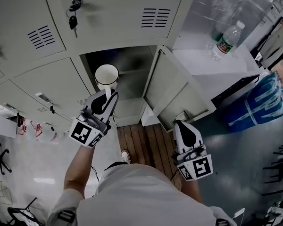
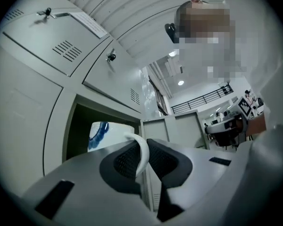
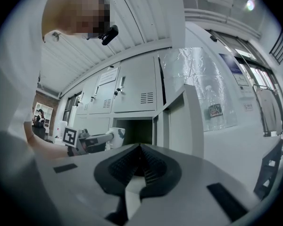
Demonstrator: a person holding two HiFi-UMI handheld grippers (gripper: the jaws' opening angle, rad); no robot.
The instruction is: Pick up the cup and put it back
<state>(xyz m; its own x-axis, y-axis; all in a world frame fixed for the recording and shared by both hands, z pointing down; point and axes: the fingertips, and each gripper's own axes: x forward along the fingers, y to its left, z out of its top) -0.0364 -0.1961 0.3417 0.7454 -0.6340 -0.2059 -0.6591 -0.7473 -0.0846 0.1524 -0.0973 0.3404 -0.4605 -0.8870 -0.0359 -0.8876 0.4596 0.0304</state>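
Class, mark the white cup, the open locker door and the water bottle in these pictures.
white cup (image 1: 106, 75), head view, on its inside.
open locker door (image 1: 177, 91), head view, on its inner face.
water bottle (image 1: 224, 44), head view, on its label.

We've got the locker compartment (image 1: 134, 62) open and dark ahead, free room at its mouth past the cup (image 1: 106, 74) that our left gripper (image 1: 107, 97) holds by the handle. The door (image 1: 172, 86) swings out right, walling off that side, with our right gripper (image 1: 180, 126) just beside its lower edge. Keys (image 1: 73, 15) dangle from the locker above
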